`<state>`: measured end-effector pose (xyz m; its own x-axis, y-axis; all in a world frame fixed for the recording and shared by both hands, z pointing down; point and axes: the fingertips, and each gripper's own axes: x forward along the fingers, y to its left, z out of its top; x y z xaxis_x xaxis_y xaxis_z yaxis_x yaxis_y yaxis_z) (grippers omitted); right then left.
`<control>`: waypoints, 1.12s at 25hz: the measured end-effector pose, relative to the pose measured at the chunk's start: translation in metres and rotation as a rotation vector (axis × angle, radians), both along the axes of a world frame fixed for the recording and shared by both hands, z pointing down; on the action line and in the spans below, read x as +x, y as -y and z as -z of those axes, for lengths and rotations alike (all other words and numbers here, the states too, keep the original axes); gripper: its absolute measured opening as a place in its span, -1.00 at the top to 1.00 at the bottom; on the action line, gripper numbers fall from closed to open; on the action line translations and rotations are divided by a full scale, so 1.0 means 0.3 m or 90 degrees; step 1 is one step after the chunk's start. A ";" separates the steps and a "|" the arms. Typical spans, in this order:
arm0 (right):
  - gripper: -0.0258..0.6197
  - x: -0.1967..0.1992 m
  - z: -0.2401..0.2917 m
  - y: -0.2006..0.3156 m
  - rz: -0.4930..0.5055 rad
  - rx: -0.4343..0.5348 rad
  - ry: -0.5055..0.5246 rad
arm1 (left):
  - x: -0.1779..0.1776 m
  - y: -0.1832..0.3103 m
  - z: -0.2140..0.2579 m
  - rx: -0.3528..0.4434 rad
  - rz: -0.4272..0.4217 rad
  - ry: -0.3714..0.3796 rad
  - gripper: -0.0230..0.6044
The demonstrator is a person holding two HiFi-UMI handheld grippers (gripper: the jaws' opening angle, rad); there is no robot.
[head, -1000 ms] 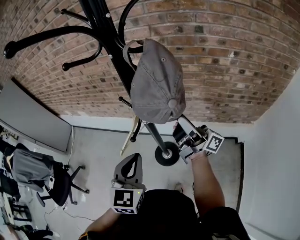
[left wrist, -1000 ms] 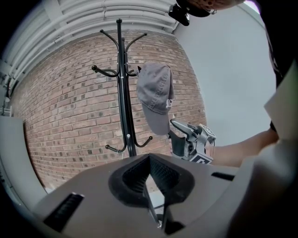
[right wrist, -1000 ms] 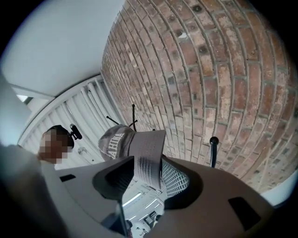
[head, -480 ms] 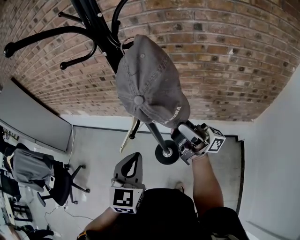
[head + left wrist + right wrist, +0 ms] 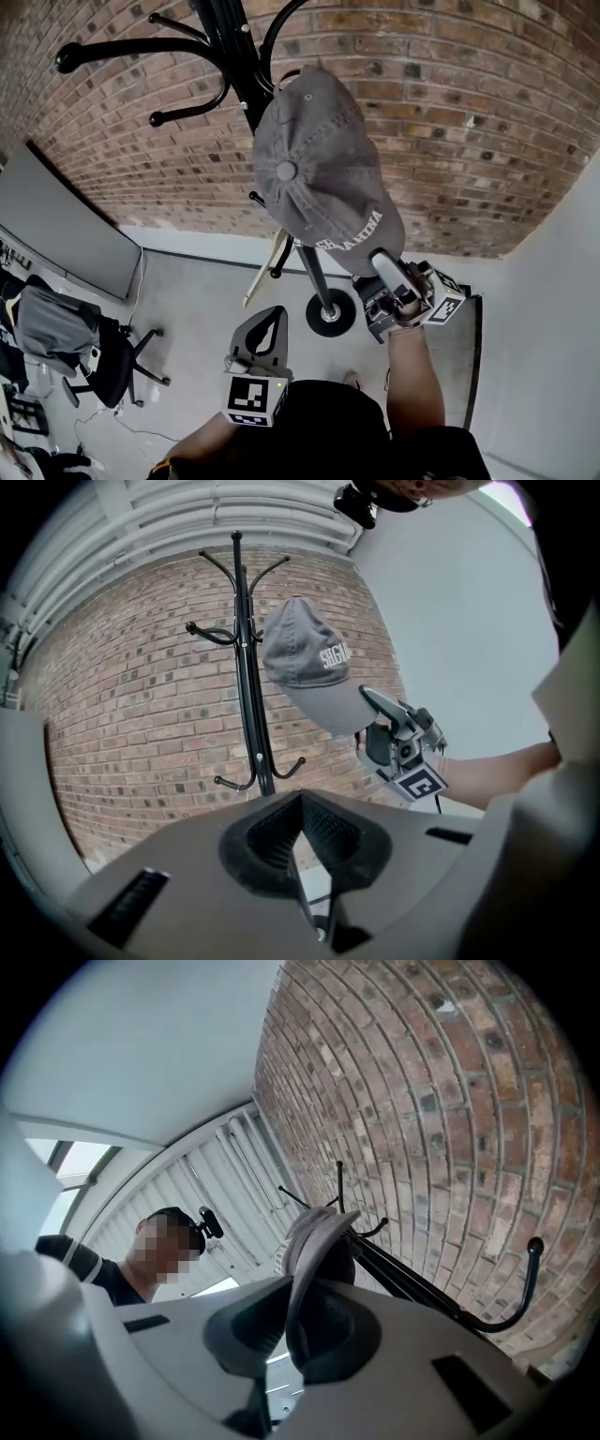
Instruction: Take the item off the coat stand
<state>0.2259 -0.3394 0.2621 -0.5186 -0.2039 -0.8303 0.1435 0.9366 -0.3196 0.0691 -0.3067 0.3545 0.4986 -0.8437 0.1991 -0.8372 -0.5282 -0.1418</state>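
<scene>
Behind everything stands a brick wall (image 5: 450,141), and in front of it is the black coat stand (image 5: 246,84), with a grey cap (image 5: 319,178) hanging on its upper part. The hook that carries the cap is hidden under it.

Your right gripper (image 5: 382,262) is closing its jaws on the cap's brim (image 5: 298,1269), which sits between them, and the crown rises beyond the jaw tips. Your left gripper (image 5: 302,850) waits low and well apart, its jaws pressed together on nothing.

The danger, I think, is this: the grip takes only the thin edge of the brim, so a quick pull can let it slide out. Also, if you pull straight back toward yourself, the cap can catch on the hook beyond the jaws and tilt the stand. Lifting first seems safer.
</scene>
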 end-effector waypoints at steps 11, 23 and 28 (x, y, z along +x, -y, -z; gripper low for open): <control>0.82 0.049 0.288 -0.145 -0.089 0.063 0.048 | -0.088 -0.057 0.035 0.005 -0.010 -0.032 0.85; 0.82 0.007 0.279 -0.513 -0.264 0.016 0.041 | -0.225 -0.183 0.026 0.002 -0.080 -0.072 0.85; 0.82 -0.074 0.156 -0.684 -0.336 -0.061 0.026 | -0.284 -0.276 -0.022 -0.016 -0.126 -0.081 0.85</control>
<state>0.2038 -0.1343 0.2152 -0.2929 -0.5038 -0.8126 -0.3249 0.8518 -0.4110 -0.0161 -0.2239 0.3611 0.6767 -0.7220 0.1439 -0.7268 -0.6864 -0.0260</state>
